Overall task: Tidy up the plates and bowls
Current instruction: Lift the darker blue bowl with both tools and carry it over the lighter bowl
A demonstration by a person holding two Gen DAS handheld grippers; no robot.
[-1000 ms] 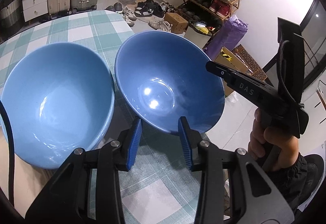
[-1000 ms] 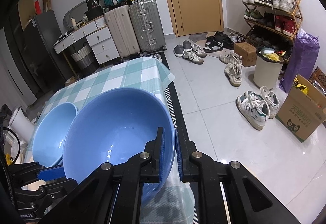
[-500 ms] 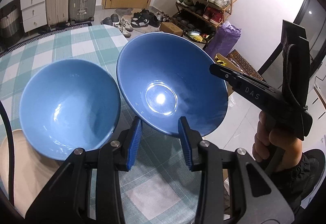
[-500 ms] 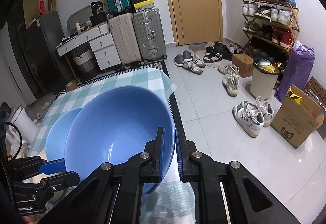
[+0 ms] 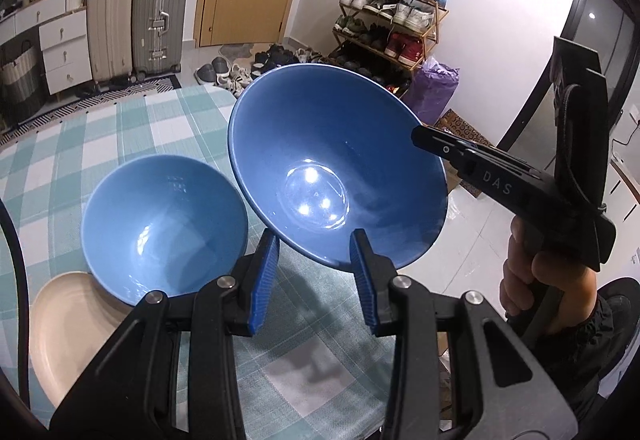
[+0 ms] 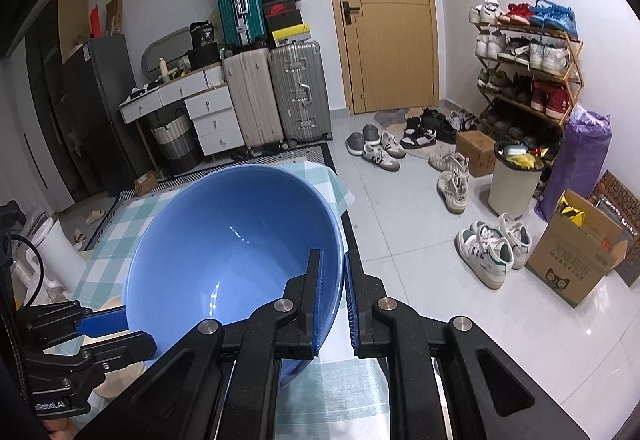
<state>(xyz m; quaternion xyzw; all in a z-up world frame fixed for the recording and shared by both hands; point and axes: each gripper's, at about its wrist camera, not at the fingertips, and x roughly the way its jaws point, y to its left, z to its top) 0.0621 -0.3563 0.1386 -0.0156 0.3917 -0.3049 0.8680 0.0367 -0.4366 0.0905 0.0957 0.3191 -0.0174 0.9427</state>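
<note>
Above checked cloth (image 5: 120,136), glossy round bowl (image 5: 336,176)

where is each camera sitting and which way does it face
Left wrist: on the left gripper, looking down past its open jaws at the table, a small bowl on a beige plate, and the big bowl; the right hand shows.
Right wrist: on the right gripper, shut on the big bowl's rim, facing the door; the left gripper shows at lower left.
Shared: big bowl, table, plate, door.
</note>
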